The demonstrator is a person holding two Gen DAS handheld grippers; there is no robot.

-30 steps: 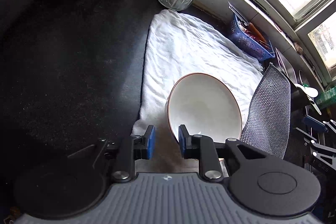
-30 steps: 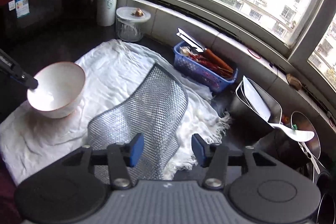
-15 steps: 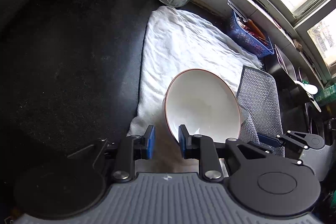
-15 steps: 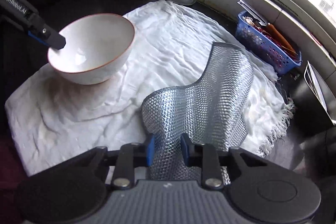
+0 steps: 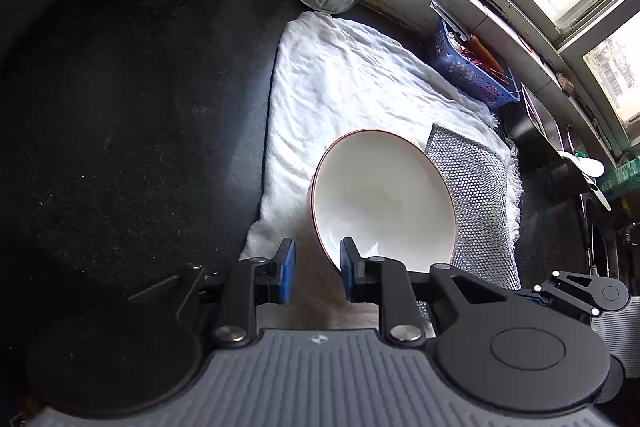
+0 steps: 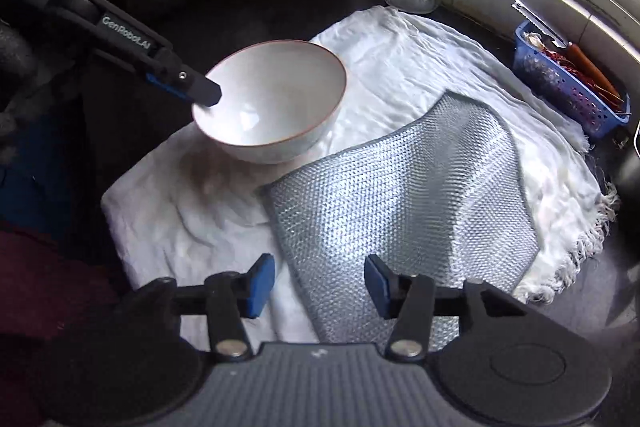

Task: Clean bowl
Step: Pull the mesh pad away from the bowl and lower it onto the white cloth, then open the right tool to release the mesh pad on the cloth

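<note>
Gripping the near rim of the bowl (image 5: 380, 195), the left gripper (image 5: 316, 269) has one blue pad inside the wall and one outside, pinched on the edge. That hold tips the bowl a little toward the window side, probably to steady it and show its inside for wiping. The bowl stands on a white cloth (image 5: 340, 83) spread over the dark counter (image 5: 132, 115), likely to keep it from sliding. Just beside the bowl lies a silver mesh scrubber (image 6: 404, 195), arched up at its far end. The right gripper (image 6: 320, 281) hovers at the scrubber's near edge, its jaws opening; the edge lies between the spread pads (image 6: 262, 281), which do not press on it.
</note>
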